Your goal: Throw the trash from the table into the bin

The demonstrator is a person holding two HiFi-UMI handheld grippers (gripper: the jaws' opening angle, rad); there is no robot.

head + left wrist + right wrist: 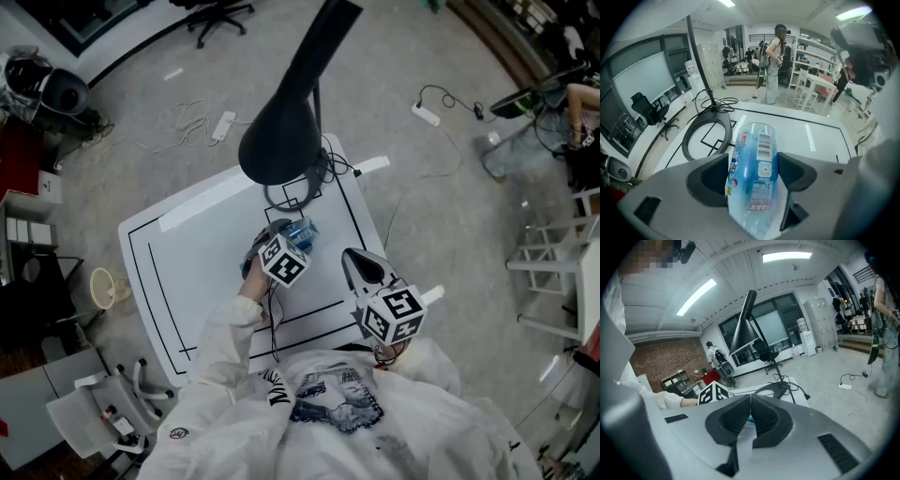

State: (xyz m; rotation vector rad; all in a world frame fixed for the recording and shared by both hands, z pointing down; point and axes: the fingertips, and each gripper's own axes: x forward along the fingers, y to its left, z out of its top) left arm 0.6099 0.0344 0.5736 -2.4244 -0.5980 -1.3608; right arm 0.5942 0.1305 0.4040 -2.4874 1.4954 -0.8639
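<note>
Grasping the blue bottle [757, 150] lying on the bench [187, 253], centre frame.
Left tool [753, 165] pinches its sides; right tool [750, 414] is pressed together, empty; next comes lifting it toward what looks like the bin [103, 287], frame left.

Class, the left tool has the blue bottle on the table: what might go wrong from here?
1. The bottle is smooth and round, so it may slip or twist in the left tool.
2. The lamp base and cable lie just beyond it; a careless swing may snag them.
3. What looks like the bin stands on the floor beside the table; a throw may miss.
</note>
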